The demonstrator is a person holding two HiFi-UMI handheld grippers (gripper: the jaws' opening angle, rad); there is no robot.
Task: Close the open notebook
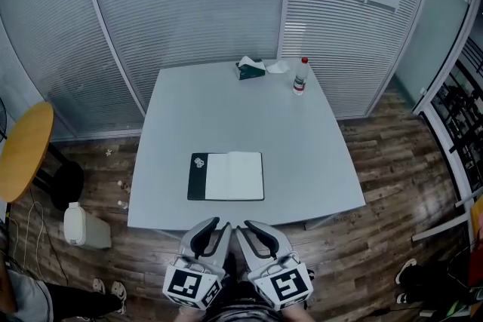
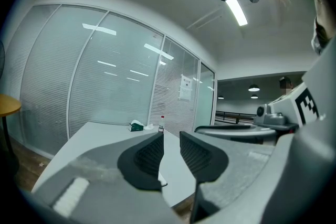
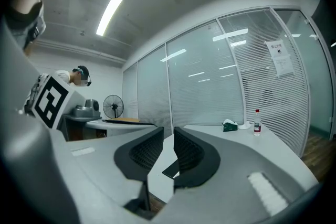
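**Open notebook on the table, both grippers short of it**

Glass partitions with closed blinds (image 1: 189, 4) wall in a room with a wood-plank floor, where a pale grey square table (image 1: 309, 162) stands. On the table, near its front edge and slightly left of centre, the notebook (image 1: 226, 176) lies flat and open. It is straight ahead of the two grippers and apart from both, which are held side by side just off the table's front edge. The notebook shows a black panel with a small white mark on its left and a broad white page on its right. At the far edge stand a green tissue pack (image 1: 249, 69) and a clear bottle with a red cap (image 1: 300, 78). The left gripper (image 1: 219, 225) (image 2: 170, 136) has its jaws a narrow gap apart, with nothing between them. The right gripper (image 1: 253, 225) (image 3: 168, 131) likewise has its jaws slightly parted, touching nothing.
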